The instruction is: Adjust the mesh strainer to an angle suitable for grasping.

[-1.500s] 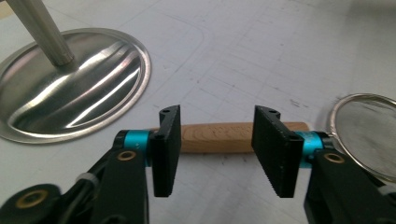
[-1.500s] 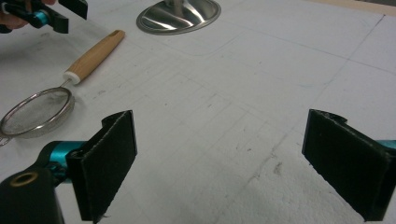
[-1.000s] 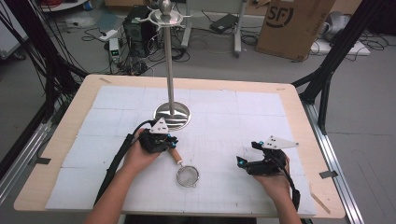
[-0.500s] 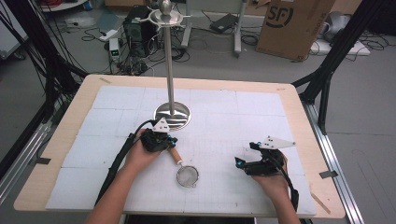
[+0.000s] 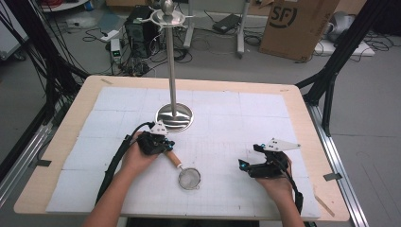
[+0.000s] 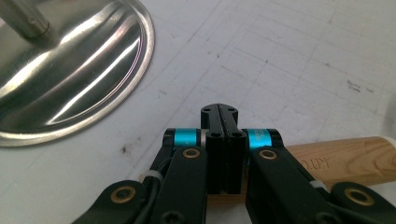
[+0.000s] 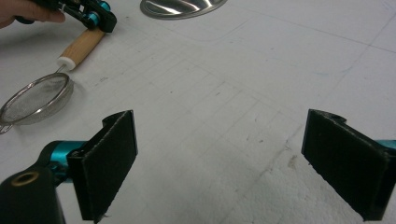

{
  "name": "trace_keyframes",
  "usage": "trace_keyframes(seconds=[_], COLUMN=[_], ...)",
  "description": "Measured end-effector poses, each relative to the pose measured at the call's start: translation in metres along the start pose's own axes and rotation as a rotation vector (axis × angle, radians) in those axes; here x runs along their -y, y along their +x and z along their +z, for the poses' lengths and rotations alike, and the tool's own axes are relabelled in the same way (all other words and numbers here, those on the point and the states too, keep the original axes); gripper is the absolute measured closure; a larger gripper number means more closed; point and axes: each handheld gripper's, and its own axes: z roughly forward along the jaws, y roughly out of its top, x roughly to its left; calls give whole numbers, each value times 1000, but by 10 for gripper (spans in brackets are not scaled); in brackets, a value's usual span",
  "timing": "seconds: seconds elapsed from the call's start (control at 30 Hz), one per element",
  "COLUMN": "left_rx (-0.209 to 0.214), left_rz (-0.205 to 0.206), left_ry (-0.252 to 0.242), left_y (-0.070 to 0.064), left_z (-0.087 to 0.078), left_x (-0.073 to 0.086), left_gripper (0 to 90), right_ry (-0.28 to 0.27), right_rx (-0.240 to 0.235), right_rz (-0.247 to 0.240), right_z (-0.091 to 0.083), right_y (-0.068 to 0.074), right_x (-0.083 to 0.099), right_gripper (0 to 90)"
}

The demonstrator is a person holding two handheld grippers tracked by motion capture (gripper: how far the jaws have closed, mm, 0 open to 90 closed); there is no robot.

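Strainer (image 5: 189, 178) of fine steel mesh, small and round, with a light wooden handle (image 5: 173, 158) and a white collar, lies on the white gridded mat (image 5: 227, 118) covering the bench, near its front edge and a little left of centre. Its bowl rests towards the person, and the handle runs up and to the left from it.

The left tongs (image 5: 166, 147) sit at the far end of that handle. In the left gripper view the two black jaws stand pressed together, and the wooden handle (image 6: 336, 161) lies directly beneath and behind them, crossing to the right; whether the jaws pinch the wood or only rest on it cannot be told. The person's left hand (image 5: 137, 158) grips the tool from behind, its cable trailing back along the forearm.

Just beyond the left tongs stands a polished round steel base (image 5: 174, 117) with a tall thin steel pole (image 5: 171, 66) rising from its middle to a small dish-shaped top. Its rim shows close beside the jaws in the left gripper view.

The right tongs (image 5: 248, 166) are well apart from the strainer, to its right, held low over the mat by the right hand (image 5: 279, 182). Their jaws stand wide apart with nothing between them, and the strainer (image 7: 35, 99) shows farther off in the right gripper view.
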Motion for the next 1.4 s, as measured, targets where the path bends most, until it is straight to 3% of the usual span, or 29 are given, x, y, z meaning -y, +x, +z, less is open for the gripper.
trace_keyframes(seconds=[0.6,0.87,1.1,1.4], left_rx=[7,24,39,58], left_rz=[-47,-23,-35,-25], left_ry=[-15,1,-21,1], left_y=[-1,-8,-13,-20], left_z=[-31,-42,-50,-57], left_x=[36,41,50,57], left_gripper=[897,897,897,896], right_ry=[12,5,14,17], right_rx=[-3,0,-3,-4], right_rz=[-3,-7,-11,-7], right_z=[2,1,2,2], right_y=[1,1,2,2], right_x=[1,0,1,1], right_gripper=[96,96,97,97])
